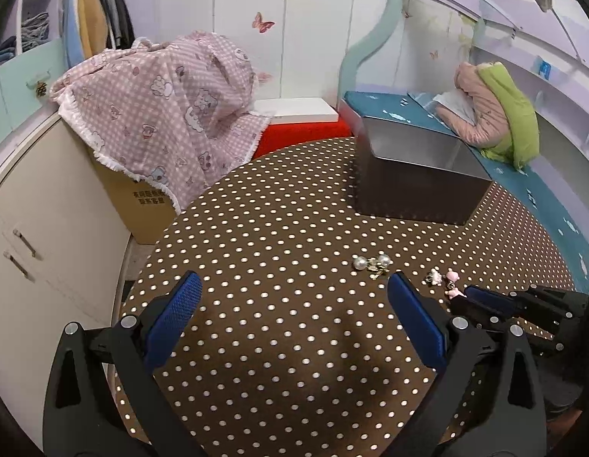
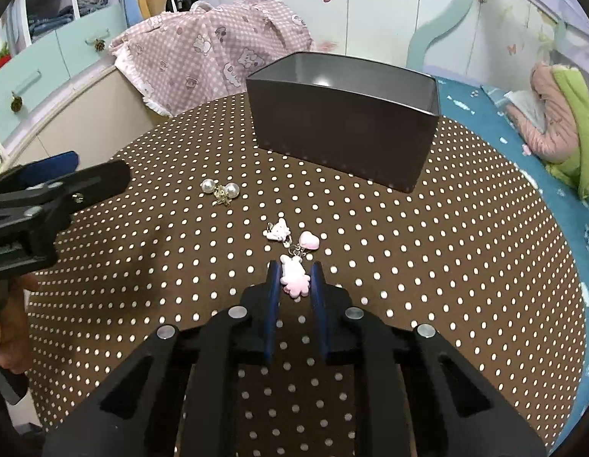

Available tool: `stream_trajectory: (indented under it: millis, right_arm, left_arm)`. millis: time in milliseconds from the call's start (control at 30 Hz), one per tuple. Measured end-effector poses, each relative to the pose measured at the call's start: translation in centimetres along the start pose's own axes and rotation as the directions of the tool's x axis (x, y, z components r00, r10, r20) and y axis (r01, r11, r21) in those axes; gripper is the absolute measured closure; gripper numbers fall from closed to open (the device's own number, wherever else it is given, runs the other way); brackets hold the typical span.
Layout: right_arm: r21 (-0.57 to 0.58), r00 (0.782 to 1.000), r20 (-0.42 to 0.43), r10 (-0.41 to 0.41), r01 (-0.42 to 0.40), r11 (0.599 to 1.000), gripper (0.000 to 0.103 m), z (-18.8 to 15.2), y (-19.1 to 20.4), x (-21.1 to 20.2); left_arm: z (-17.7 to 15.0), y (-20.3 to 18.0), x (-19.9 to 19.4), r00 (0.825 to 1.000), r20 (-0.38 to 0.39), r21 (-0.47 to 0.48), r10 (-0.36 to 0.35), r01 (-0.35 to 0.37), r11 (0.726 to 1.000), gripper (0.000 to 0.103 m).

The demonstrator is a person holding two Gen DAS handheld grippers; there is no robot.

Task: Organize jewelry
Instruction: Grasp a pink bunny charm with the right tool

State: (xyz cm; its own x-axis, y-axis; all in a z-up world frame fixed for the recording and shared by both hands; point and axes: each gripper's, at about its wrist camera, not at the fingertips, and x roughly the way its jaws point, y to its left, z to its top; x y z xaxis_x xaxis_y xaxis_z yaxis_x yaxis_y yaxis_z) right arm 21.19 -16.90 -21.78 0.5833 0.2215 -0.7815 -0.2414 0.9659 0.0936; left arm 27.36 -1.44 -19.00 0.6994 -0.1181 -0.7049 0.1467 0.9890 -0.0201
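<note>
Right gripper straddles the pink charm, jaws narrowed, not clamped; next squeeze, then lift toward the box; left gripper gapes idle.

the only lettering noted is two lines of dark printed chinese characters on the side of the cardboard box beneath the pink checked cloth, too blurred to read reliably.

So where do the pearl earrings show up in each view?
Left wrist: pearl earrings right of centre, just beyond the left tongs' right finger.
Right wrist: pearl earrings left of centre, past the left tongs' tip.
Shared landmark: the dark box on the table behind them.
</note>
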Motion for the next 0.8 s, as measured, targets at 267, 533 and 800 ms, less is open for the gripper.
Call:
stream_trajectory:
  millis: [267, 533, 800]
  right_arm:
    - [0.099, 0.999, 0.038, 0.019, -0.022, 0.995, 0.088, -0.1, -2.8, -2.2]
    - [0.155, 0.999, 0.040, 0.007, -0.013, 0.988, 0.088, -0.7, -5.5, -2.7]
    - [0.183, 0.999, 0.046, 0.005, -0.013, 0.983, 0.088, -1.4, -7.3, -3.2]
  left_arm:
    - [0.1, -4.5, 1.8, 0.992, -0.058, 0.084, -0.114, 0.119, 0.989, 0.005]
    - [-0.2, -9.3, 5.0, 0.985, -0.114, 0.159, -0.131, 0.148, 0.976, 0.006]
    - [-0.2, -10.3, 6.7, 0.979, -0.152, 0.193, -0.134, 0.163, 0.968, 0.034]
